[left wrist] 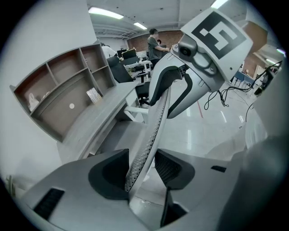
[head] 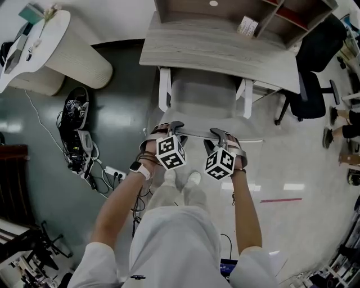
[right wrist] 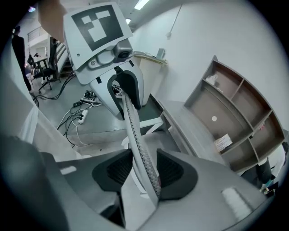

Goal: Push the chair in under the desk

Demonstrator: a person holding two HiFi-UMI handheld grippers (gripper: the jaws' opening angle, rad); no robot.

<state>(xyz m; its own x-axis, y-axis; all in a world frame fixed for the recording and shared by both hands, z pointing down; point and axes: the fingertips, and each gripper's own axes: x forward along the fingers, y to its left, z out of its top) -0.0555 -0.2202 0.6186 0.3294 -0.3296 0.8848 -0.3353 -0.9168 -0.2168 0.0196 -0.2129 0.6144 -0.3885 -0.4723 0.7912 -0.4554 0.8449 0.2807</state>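
Note:
The chair's grey seat (head: pixel 202 98), with white armrests (head: pixel 163 90), sits partly beneath the grey wooden desk (head: pixel 214 50). Its thin perforated backrest (head: pixel 197 135) faces me edge-on. My left gripper (head: pixel 175 126) and right gripper (head: pixel 218 135) sit side by side on the backrest's top edge. In the left gripper view the backrest (left wrist: pixel 149 140) runs up between the pads of the left gripper (left wrist: pixel 142 169) and fills the gap. The right gripper view shows the same: the backrest (right wrist: pixel 137 144) is pinched in the right gripper (right wrist: pixel 144 173).
An open shelf unit (head: pixel 242 11) stands on the desk. A black office chair (head: pixel 315 73) is to the right. A round white ribbed table (head: pixel 62 50) stands at left, with cables and a power strip (head: pixel 84 146) on the floor below it. My feet (head: pixel 181 179) stand behind the chair.

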